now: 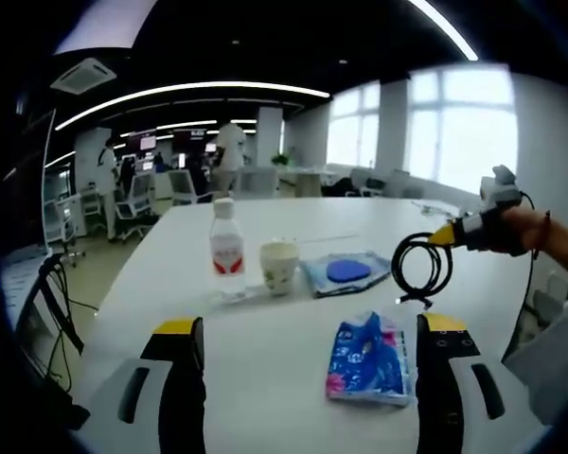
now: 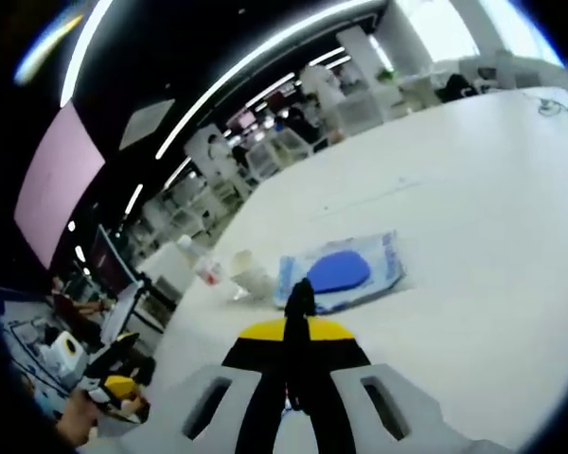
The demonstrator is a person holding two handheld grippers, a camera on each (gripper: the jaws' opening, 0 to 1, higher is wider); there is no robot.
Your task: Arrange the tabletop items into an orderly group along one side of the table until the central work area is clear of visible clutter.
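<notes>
Clear plastic, the water bottle (image 1: 227, 248) stands upright ahead of the left gripper (image 1: 303, 364), whose jaws are spread wide and empty. Rightward come a paper cup (image 1: 278, 266), a bagged blue pad (image 1: 346, 272), then a tissue pack (image 1: 369, 359) against the right jaw, long axis pointing away. The right gripper (image 2: 298, 312) is clamped on a coiled black cable (image 1: 422, 267), carried above the table (image 1: 293, 378). Likely next: set the coil beside the group.
</notes>
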